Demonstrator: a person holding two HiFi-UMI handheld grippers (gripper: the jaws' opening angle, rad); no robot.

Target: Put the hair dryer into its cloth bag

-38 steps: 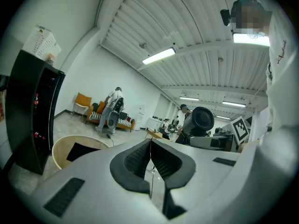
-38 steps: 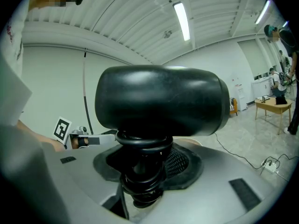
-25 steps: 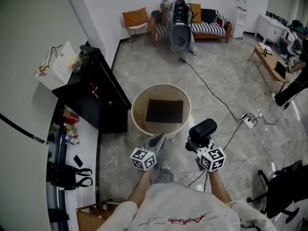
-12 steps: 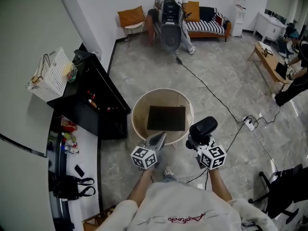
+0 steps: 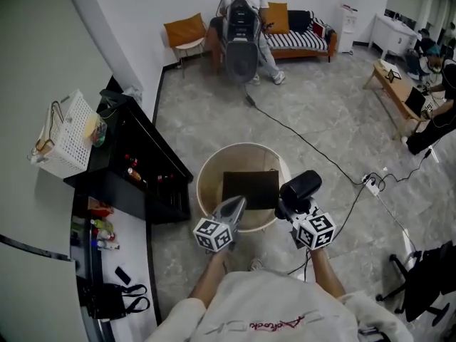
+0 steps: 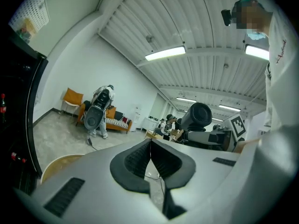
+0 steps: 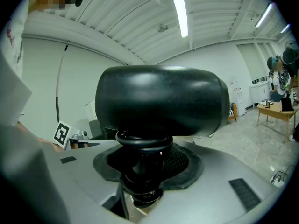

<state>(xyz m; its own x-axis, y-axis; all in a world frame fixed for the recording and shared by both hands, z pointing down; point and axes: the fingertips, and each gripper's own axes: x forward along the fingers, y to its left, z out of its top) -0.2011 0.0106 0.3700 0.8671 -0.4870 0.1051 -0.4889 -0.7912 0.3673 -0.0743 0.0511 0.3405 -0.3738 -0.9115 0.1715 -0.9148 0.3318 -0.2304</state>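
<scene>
A black hair dryer [image 5: 299, 186] stands upright in my right gripper [image 5: 288, 209], which is shut on its handle; in the right gripper view the dryer's barrel [image 7: 161, 101] fills the middle above the jaws. A dark cloth bag [image 5: 249, 189] lies flat on a round pale table [image 5: 206, 180] just ahead. My left gripper [image 5: 239, 204] is shut with nothing in it, its tips over the table's near rim beside the bag. In the left gripper view the pads [image 6: 140, 155] meet, and the hair dryer [image 6: 196, 118] shows to the right.
A black cabinet [image 5: 142, 162] stands left of the table, with a white basket [image 5: 60, 137] beyond it. A cable [image 5: 306, 137] crosses the floor to a power strip [image 5: 369, 182]. At the back a person [image 5: 241, 20] stands by a sofa [image 5: 306, 30]. A dark chair [image 5: 427, 283] sits lower right.
Both grippers have moved forward to the round table; their tips now reach over its near rim. The hair dryer stays in the right gripper.
</scene>
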